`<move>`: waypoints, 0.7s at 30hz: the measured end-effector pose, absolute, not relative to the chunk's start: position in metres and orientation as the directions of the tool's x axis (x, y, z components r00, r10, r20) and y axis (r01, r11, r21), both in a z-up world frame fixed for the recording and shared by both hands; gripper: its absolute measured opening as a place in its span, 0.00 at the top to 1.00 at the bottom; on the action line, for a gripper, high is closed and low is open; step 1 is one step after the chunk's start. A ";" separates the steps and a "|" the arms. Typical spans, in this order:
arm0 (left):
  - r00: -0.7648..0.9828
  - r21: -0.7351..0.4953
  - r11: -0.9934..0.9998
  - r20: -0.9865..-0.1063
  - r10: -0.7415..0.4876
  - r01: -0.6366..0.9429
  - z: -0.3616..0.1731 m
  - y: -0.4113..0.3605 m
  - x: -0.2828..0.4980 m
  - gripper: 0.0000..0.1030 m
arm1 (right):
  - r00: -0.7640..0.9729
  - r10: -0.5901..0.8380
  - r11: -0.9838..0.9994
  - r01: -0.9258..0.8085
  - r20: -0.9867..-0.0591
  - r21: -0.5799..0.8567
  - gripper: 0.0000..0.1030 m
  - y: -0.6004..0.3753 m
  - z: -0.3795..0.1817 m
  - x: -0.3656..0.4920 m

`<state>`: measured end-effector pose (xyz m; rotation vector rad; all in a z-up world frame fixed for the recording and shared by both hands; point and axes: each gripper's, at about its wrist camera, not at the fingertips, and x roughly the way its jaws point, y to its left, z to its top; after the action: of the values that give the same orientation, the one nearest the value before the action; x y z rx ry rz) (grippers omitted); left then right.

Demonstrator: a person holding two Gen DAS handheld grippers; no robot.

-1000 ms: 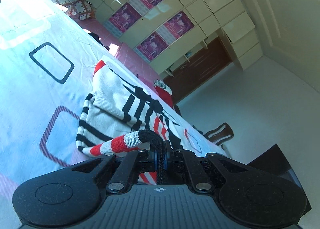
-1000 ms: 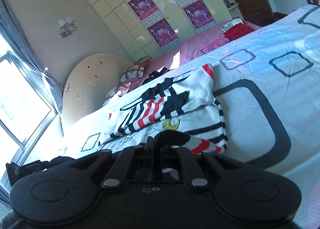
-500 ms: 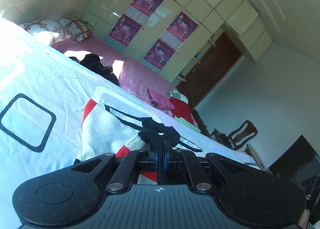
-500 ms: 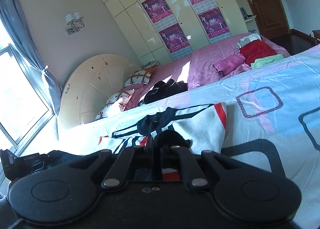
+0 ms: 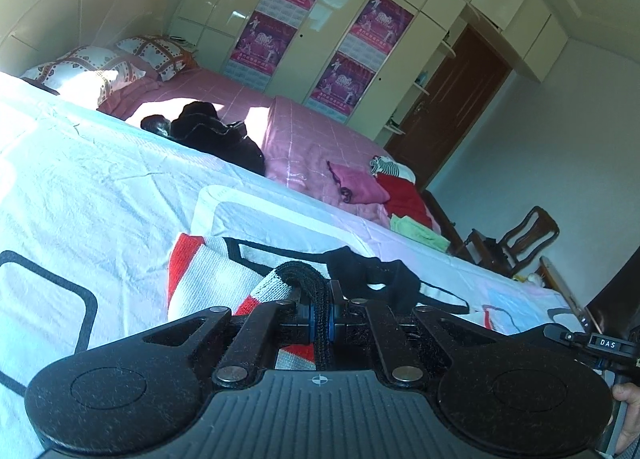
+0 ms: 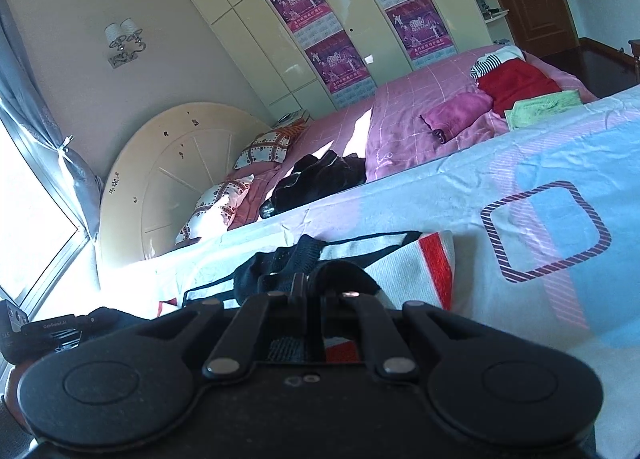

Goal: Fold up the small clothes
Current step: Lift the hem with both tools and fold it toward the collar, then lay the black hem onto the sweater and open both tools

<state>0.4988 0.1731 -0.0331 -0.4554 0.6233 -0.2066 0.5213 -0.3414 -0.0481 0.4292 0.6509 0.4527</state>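
Both clamped on black ribbed edges of the white, red and black knit sweater (image 5: 224, 279): left gripper (image 5: 320, 313), right gripper (image 6: 316, 291), garment lying on the pale patterned bedsheet (image 5: 100, 195) near its front edge.

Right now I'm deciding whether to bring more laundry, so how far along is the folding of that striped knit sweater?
Midway. Done: the white, red and black knit sweater lies flattened on the pale blue patterned bedsheet. In hand: the left gripper and right gripper are each shut on a black ribbed edge, carrying a fold. Left: lay it down, release, smooth. Pink, red and green clothes wait on the pink bed.
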 end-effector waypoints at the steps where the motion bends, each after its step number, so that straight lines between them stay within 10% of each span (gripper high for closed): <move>1: 0.792 -0.460 0.887 -0.524 -0.314 0.047 -0.035 0.170 0.505 0.95 | 0.702 0.523 0.820 -0.262 -0.483 0.508 0.94 -0.341 -0.052 0.528; 21: 0.708 -0.566 0.822 -0.604 -0.365 -0.059 -0.102 0.183 0.578 0.93 | 0.651 0.565 0.735 -0.118 -0.507 0.668 0.87 -0.364 -0.116 0.604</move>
<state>0.5781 0.1827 -0.1019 -0.5945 0.7756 -0.1814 0.6045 -0.3640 -0.1158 0.6401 0.7715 0.4191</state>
